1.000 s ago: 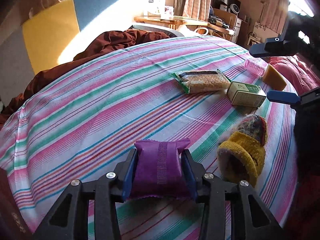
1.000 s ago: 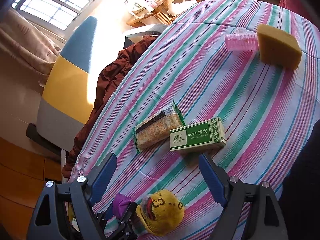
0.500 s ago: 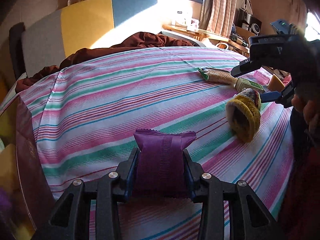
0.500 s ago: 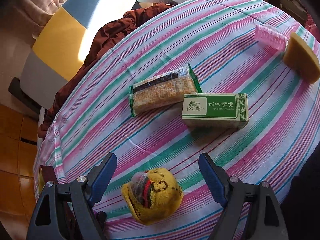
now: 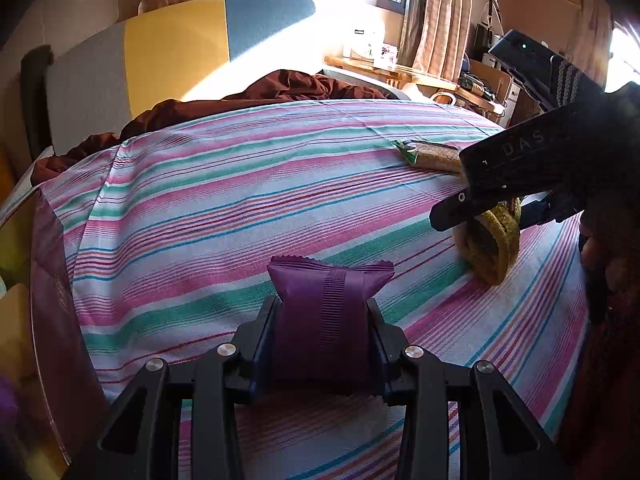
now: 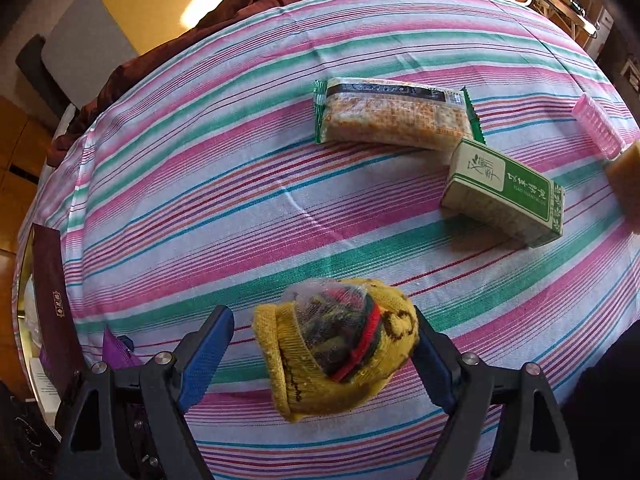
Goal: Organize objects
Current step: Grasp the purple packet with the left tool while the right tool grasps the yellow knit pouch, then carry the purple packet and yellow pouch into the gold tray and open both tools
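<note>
A person stands over a bed spread with a pink, green and white striped sheet (image 6: 248, 184), a two-finger gripper in each hand.

The left gripper (image 5: 322, 326) pinches a small purple sachet (image 5: 324, 312) between its two fingers, which press flat against the packet's sides. The sachet stands upright between them, its crimped top edge poking out past the fingertips, clear of the sheet.

The right gripper (image 6: 320, 344) points steeply down with its fingers spread wide. A yellow knitted sock bundle (image 6: 336, 348), stuffed with a netted wad of darker cloth, lies on the sheet between them. The right finger appears to sit against the bundle's side, or just beside it; the left finger stands apart from it, with striped sheet showing in the gap.

Beyond the right fingertips lie a packet of crackers (image 6: 394, 116) and, to its right, a green and white box (image 6: 504, 194). At the far right edge are a pink ridged item (image 6: 596, 130) and a tan block (image 6: 626, 178).

The step in hand looks like picking up the sock bundle. To do it well, the right gripper should shift slightly so the bundle sits centred, then lower until the fingertips reach its widest part, clear of the sheet, before closing. Soft knit compresses, so the squeeze should be firm, and the left grip should hold steady meanwhile.
</note>
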### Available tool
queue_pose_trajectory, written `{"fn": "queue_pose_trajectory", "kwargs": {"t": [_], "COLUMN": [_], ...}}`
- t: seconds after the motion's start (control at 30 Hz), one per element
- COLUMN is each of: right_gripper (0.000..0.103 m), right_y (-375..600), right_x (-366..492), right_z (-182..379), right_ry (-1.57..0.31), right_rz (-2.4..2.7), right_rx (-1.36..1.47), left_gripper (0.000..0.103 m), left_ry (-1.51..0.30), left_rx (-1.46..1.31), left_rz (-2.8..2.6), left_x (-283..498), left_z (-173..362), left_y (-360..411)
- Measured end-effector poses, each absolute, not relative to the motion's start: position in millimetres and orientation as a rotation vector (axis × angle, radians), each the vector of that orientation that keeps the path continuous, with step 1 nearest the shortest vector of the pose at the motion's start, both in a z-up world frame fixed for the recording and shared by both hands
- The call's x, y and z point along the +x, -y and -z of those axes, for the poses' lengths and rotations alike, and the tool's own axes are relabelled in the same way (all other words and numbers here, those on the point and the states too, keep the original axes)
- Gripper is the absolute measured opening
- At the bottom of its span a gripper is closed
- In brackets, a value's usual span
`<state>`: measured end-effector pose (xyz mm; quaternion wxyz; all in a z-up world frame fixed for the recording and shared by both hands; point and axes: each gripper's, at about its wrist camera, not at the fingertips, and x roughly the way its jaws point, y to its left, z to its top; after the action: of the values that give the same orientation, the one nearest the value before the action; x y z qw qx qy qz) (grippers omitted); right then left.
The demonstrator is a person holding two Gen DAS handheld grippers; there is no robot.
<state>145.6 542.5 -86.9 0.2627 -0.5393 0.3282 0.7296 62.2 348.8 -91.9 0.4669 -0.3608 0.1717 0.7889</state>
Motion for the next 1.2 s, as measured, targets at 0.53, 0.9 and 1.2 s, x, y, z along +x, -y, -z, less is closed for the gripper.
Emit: {"fn": "queue_pose_trajectory", "kwargs": {"t": [0.53,0.9,1.2], "right_gripper": [0.049,0.049,0.049], "right_y": [-534,-523,-513], "right_x": [129,115,105], "right_z": [70,83,86], "right_ry": [-0.779,-0.723,-0.594], "right_rz": [-2.183,-2.154,-2.142], "right_rx": [-1.367,-1.467,-1.504], "left_gripper": [0.042,0.042,0.041], "left_ry": [-0.443,-0.497,-0.5], "left_rx": [-0.876,-0.85,-0.85], "left_rz": [-1.949,-1.975,-1.987], "left_x": [64,70,71], "left_z": [91,92,91], "left_y": [-352,-355,-352]}}
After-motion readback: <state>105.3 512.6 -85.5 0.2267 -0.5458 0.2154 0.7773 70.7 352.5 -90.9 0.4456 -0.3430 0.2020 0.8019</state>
